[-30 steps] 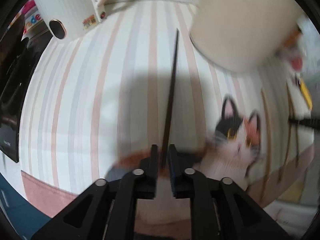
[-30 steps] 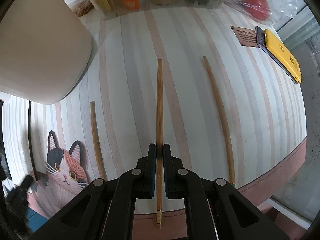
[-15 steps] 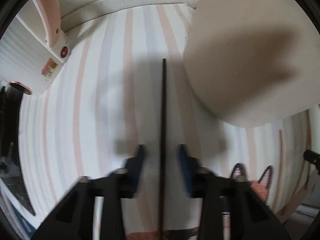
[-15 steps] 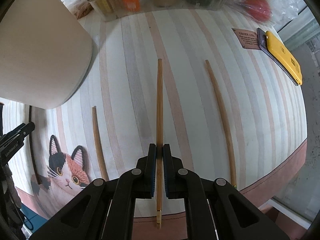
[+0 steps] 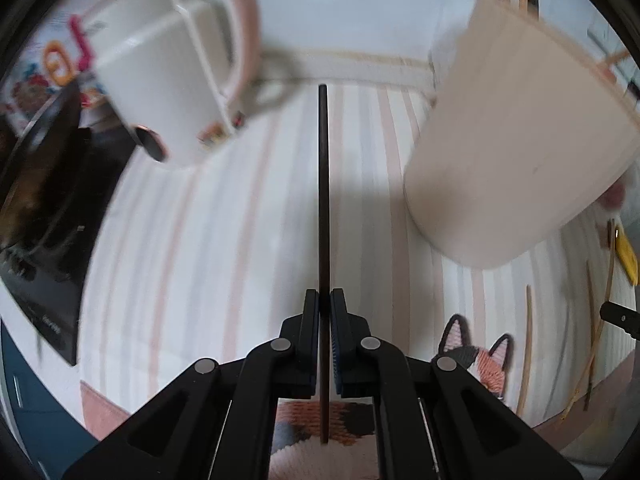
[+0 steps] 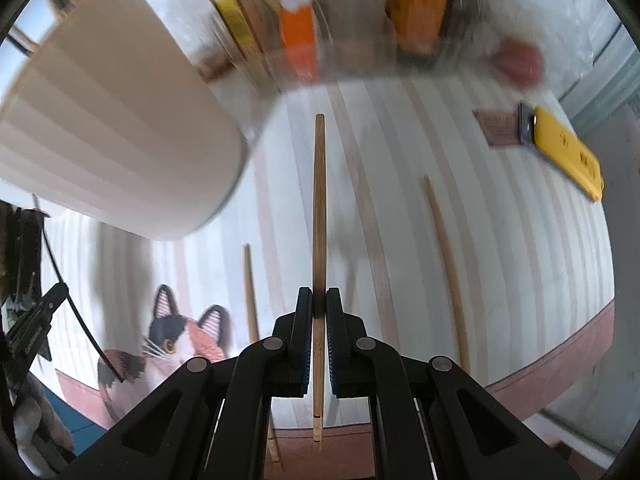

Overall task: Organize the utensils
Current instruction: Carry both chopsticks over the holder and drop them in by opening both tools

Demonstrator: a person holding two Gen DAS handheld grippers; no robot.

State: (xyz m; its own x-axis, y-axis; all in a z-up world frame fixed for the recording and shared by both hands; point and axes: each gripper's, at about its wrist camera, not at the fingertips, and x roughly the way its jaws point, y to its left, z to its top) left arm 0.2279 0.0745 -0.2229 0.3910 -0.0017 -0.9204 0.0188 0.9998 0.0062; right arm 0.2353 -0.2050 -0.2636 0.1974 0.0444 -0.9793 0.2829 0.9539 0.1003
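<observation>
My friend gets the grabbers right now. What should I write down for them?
Left gripper: shut on the dark chopstick.
Right gripper: shut on a bamboo chopstick.
Both sticks are off the striped mat.
The cream holder stands between the grippers and already has sticks poking out.
Left to do: drop both in, then fetch the two bamboo sticks lying on the mat.
</observation>
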